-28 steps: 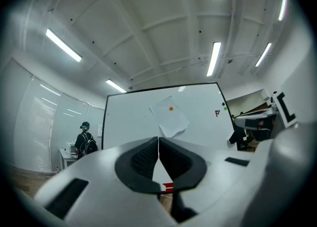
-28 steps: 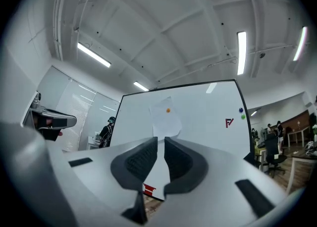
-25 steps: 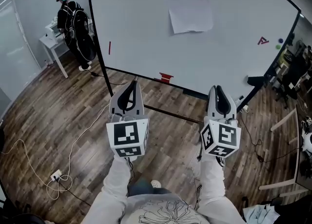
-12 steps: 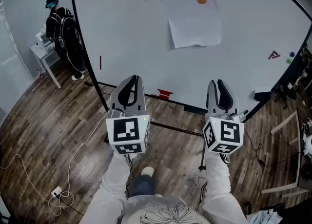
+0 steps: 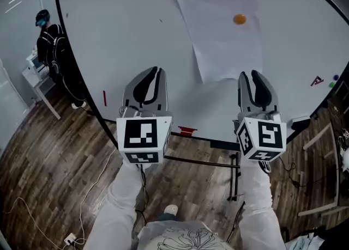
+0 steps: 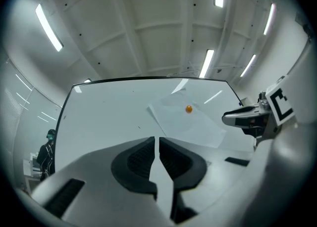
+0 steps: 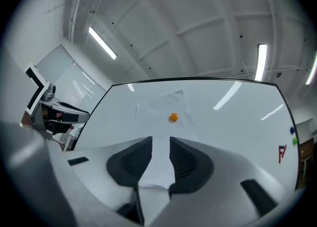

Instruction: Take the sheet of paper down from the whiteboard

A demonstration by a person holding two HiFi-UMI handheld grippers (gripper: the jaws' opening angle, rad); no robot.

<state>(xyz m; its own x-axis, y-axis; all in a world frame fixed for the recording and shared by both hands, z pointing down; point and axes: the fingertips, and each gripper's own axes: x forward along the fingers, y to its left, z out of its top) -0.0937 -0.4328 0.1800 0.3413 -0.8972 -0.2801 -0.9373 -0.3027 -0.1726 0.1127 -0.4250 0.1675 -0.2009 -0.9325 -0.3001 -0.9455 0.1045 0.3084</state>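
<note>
**Sheet still pinned high on the whiteboard, both grippers short of it**

The sheet of paper (image 5: 226, 31) hangs slightly askew on the upper right part of the whiteboard (image 5: 125, 31). An orange magnet (image 5: 239, 19) pins it near its top right corner, and its lower edge hangs free.

The right gripper (image 5: 255, 75) is raised just below that lower edge. Its jaws have just been opening and stand apart with nothing between them; in the right gripper view the sheet shows through the gap, farther off on the board. The left gripper (image 5: 151, 73) is level with it, over bare board to the left of the sheet, its jaws together and empty.

A red eraser-like block (image 5: 186, 131) sits at the board's bottom edge. There is a short red mark (image 5: 104, 97) near its left frame and a red shape (image 5: 317, 81) at its right. The board stands on a wooden floor (image 5: 43, 172). To its left, a person with a backpack (image 5: 52, 47) stands at a white table (image 5: 38, 77).
</note>
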